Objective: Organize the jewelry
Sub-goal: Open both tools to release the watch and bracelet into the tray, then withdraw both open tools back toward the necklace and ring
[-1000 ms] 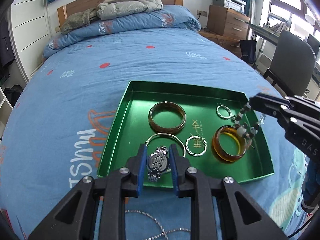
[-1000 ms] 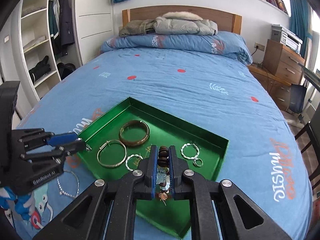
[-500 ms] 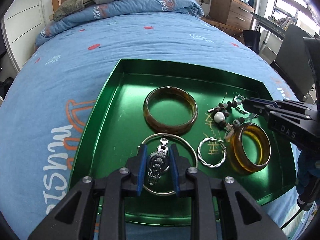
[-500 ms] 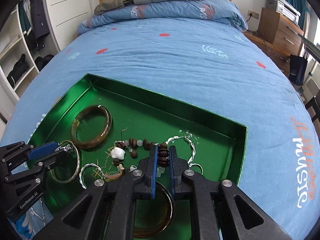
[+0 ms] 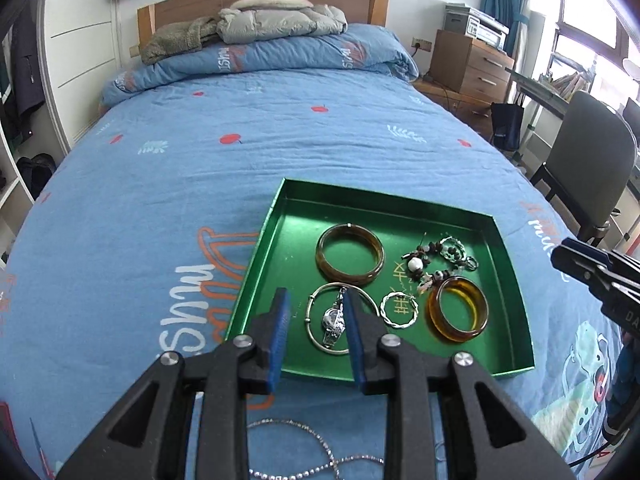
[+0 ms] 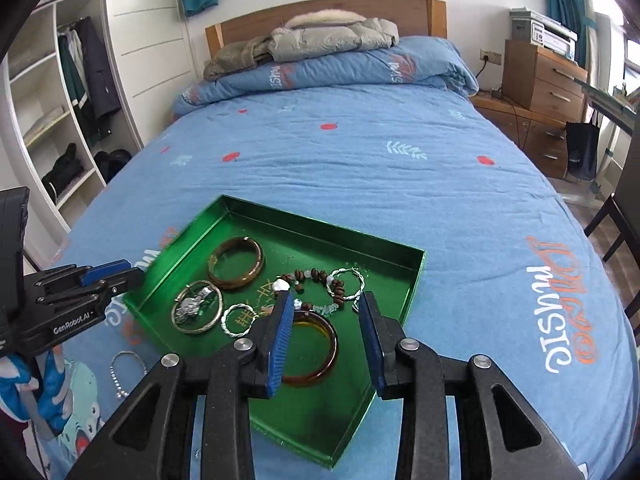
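Note:
A green tray (image 5: 256, 260) (image 6: 404, 300) lies on the blue bedspread. In it are a brown bangle (image 5: 349, 254) (image 6: 236, 263), a silver watch (image 5: 334, 320) (image 6: 192, 304) lying inside a thin silver bangle (image 5: 312, 312), a twisted silver ring (image 5: 399, 310) (image 6: 239, 320), an amber bangle (image 5: 457, 309) (image 6: 316, 354) and a beaded bracelet (image 5: 434, 258) (image 6: 316, 284). My left gripper (image 5: 316, 332) is open and empty above the tray's near edge. My right gripper (image 6: 326, 332) is open and empty above the amber bangle.
A silver chain necklace (image 5: 320, 452) lies on the bedspread in front of the tray, also in the right wrist view (image 6: 120, 368). A folded duvet and jackets (image 5: 260, 40) lie at the headboard. A chair (image 5: 588, 168) and a wooden dresser (image 5: 468, 64) stand at the right.
My left gripper opened and left the watch in the tray. My right gripper opened and left the beaded bracelet in the tray. Both grippers pulled back and up.

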Available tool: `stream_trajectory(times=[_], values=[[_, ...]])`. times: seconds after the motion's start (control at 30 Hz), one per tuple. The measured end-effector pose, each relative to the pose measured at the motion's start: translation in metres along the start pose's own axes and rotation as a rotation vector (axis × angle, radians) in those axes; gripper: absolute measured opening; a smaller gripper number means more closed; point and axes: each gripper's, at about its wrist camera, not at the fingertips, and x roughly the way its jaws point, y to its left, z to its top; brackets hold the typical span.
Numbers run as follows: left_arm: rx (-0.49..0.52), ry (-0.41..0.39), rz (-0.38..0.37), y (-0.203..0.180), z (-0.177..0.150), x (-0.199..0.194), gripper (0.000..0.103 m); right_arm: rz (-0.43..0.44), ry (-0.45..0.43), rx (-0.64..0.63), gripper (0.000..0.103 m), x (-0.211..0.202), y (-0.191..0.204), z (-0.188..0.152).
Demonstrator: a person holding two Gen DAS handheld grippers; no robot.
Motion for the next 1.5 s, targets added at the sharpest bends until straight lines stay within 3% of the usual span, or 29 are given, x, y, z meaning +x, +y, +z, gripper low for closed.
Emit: stream_trajectory(times=[0.17, 0.43, 0.63, 0.8, 0.87, 1.17, 1.5], values=[[-0.010, -0.086, 0.050, 0.002, -0.014, -0.065, 0.026, 0.019, -0.073, 0.014, 0.040, -0.065, 0.008, -0.026], [-0.079, -0.139, 0.053, 0.012, -0.060, -0.150, 0.026, 0.049, -0.138, 0.055, 0.041, -0.152, 0.016, -0.092], [-0.090, -0.175, 0.114, 0.016, -0.099, -0.201, 0.026, 0.066, -0.166, 0.069, 0.051, -0.204, 0.022, -0.133], [-0.096, -0.202, 0.133, 0.018, -0.130, -0.238, 0.029, 0.074, -0.195, 0.014, 0.053, -0.238, 0.042, -0.154], [-0.099, -0.213, 0.140, 0.017, -0.141, -0.250, 0.033, 0.081, -0.204, -0.012, 0.053, -0.249, 0.051, -0.161], [-0.107, -0.239, 0.127, 0.012, -0.178, -0.284, 0.034, 0.106, -0.233, -0.080, 0.056, -0.281, 0.077, -0.187], [-0.110, -0.221, 0.111, 0.010, -0.196, -0.282, 0.034, 0.105, -0.239, -0.056, 0.056, -0.283, 0.069, -0.201]])
